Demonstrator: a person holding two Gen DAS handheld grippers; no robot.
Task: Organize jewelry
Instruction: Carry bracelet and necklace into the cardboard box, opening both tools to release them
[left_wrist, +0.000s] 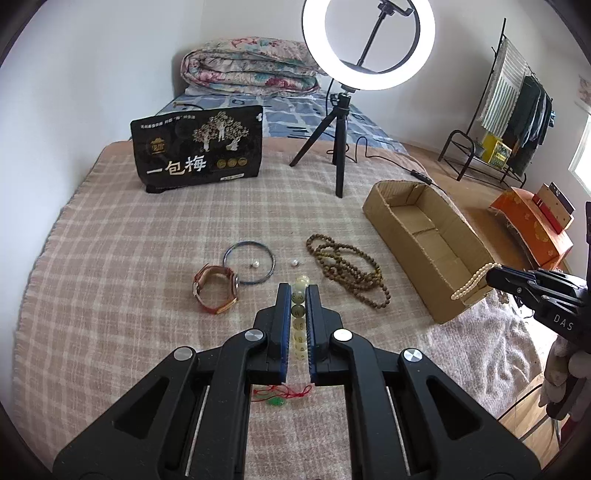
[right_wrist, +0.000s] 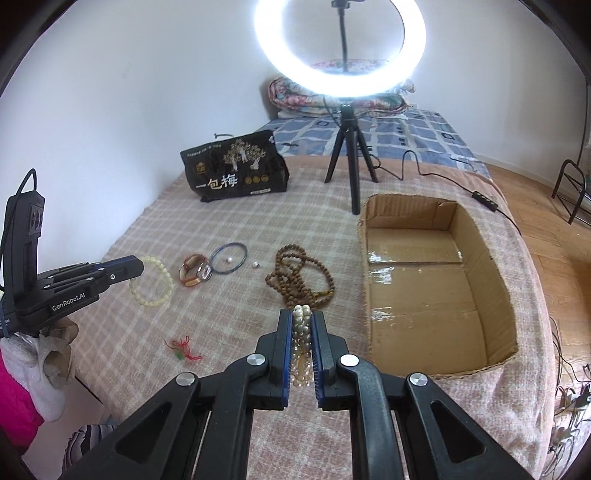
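My left gripper (left_wrist: 298, 293) is shut on a pale yellow-green bead bracelet (left_wrist: 298, 314), held above the checked blanket; it also shows in the right wrist view (right_wrist: 152, 275). My right gripper (right_wrist: 301, 317) is shut on a pearl strand (right_wrist: 301, 343), which dangles beside the near end of the cardboard box (left_wrist: 448, 314) in the left wrist view (left_wrist: 471, 282). On the blanket lie a brown bead necklace (right_wrist: 295, 277), a red-strap watch (right_wrist: 194, 272), a blue bangle (right_wrist: 229, 257), two small pearl earrings (right_wrist: 229, 260) (right_wrist: 255, 264) and a red cord with a green charm (right_wrist: 183, 349).
The open cardboard box (right_wrist: 476, 236) sits at the right edge of the bed. A ring light on a tripod (right_wrist: 349, 162) and a black snack bag (right_wrist: 234, 171) stand behind. Folded quilts lie at the back. An orange box (left_wrist: 532, 225) and clothes rack are on the right.
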